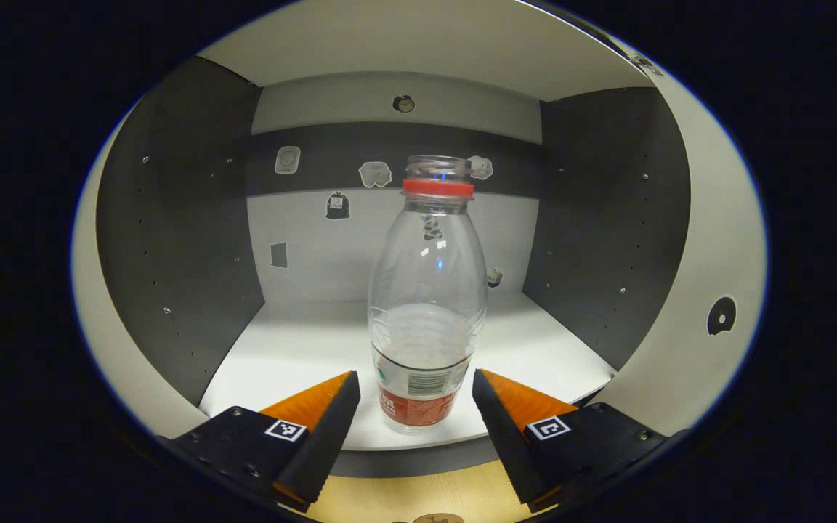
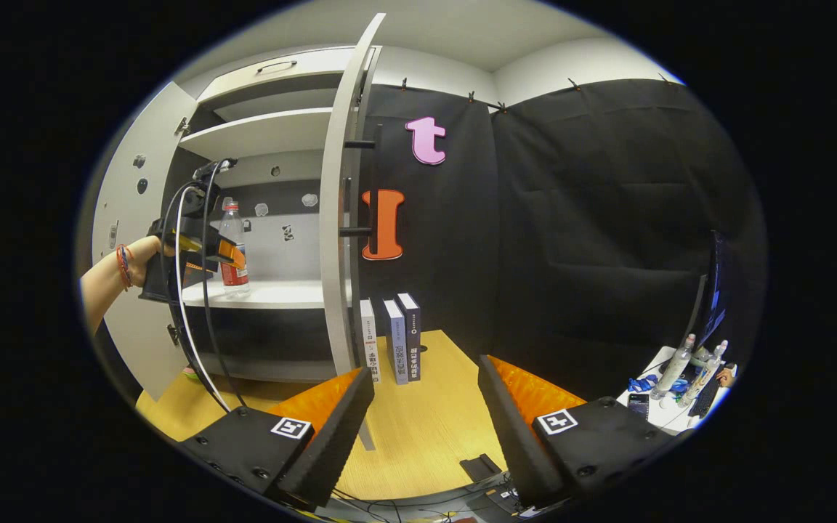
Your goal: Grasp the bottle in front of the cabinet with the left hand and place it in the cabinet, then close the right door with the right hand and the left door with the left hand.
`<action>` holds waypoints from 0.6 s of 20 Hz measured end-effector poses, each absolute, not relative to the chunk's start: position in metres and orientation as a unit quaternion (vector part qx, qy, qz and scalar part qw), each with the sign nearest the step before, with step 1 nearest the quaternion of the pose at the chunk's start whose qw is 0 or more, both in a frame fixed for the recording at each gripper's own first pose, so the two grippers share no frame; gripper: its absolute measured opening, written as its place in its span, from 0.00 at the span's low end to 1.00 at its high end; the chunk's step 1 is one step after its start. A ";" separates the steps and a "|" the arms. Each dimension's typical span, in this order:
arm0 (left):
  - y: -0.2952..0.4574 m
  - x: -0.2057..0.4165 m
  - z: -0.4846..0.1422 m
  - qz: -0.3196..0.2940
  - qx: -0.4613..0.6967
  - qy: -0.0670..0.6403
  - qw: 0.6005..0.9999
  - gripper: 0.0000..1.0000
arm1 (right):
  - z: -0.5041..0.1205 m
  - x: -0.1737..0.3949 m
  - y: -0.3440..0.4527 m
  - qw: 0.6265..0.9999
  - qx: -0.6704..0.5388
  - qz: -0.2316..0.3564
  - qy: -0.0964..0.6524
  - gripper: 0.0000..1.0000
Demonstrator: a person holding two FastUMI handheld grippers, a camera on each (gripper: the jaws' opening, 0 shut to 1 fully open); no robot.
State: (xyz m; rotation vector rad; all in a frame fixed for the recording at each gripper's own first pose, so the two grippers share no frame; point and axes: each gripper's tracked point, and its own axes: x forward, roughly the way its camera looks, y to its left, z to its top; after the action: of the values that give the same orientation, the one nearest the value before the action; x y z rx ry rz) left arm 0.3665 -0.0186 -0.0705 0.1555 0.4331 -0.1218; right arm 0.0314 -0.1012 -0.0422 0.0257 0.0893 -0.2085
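Clear bottle [image 1: 427,305] upright at centre of the left gripper view, on the front edge of the white cabinet shelf [image 1: 295,349]; red neck ring, no cap visible, label low on the body, print too small to make out. Left gripper [image 1: 414,407] spread wide at the bottom of the frame, orange-and-black fingers [image 1: 331,407] flanking the bottle's base without touching it. Small stickers on the cabinet's back wall [image 1: 360,225], partly blurred through the plastic.

In the right gripper view, same bottle [image 2: 232,250] small at left of frame, half hidden behind the left gripper [image 2: 219,250] and the hand [image 2: 144,258] holding it. Right door [image 2: 338,218] ajar, edge-on at upper centre. Right gripper [image 2: 426,407] open over the wooden table [image 2: 426,421], holding nothing. Three books [image 2: 393,338] standing beyond the door, base of the nearest cut off by a finger.
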 end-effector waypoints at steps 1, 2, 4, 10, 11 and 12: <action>-0.021 0.362 -0.067 -0.064 0.077 0.210 0.973 0.95 | -0.042 0.030 -0.101 0.994 0.012 -0.104 0.044 0.97; -0.022 0.355 -0.063 -0.066 0.077 0.205 0.973 0.95 | -0.041 0.029 -0.101 0.994 0.010 -0.103 0.044 0.97; -0.022 0.342 -0.057 -0.067 0.074 0.198 0.975 0.95 | -0.041 0.027 -0.100 0.994 0.009 -0.101 0.043 0.97; -0.027 0.287 -0.022 -0.088 0.059 0.154 0.982 0.95 | -0.031 0.023 -0.094 0.995 0.008 -0.090 0.031 0.97; -0.029 0.277 -0.017 -0.091 0.057 0.147 0.983 0.95 | -0.028 0.024 -0.093 0.996 0.007 -0.083 0.029 0.97; -0.030 0.265 -0.012 -0.095 0.055 0.140 0.984 0.95 | -0.026 0.026 -0.093 0.997 0.007 -0.076 0.027 0.97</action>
State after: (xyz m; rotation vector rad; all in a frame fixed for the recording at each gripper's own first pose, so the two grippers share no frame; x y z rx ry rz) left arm 0.2649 -0.0297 -0.0116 0.1111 0.2818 -0.1904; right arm 0.0260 -0.0925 -0.0257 0.0144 0.0543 -0.1531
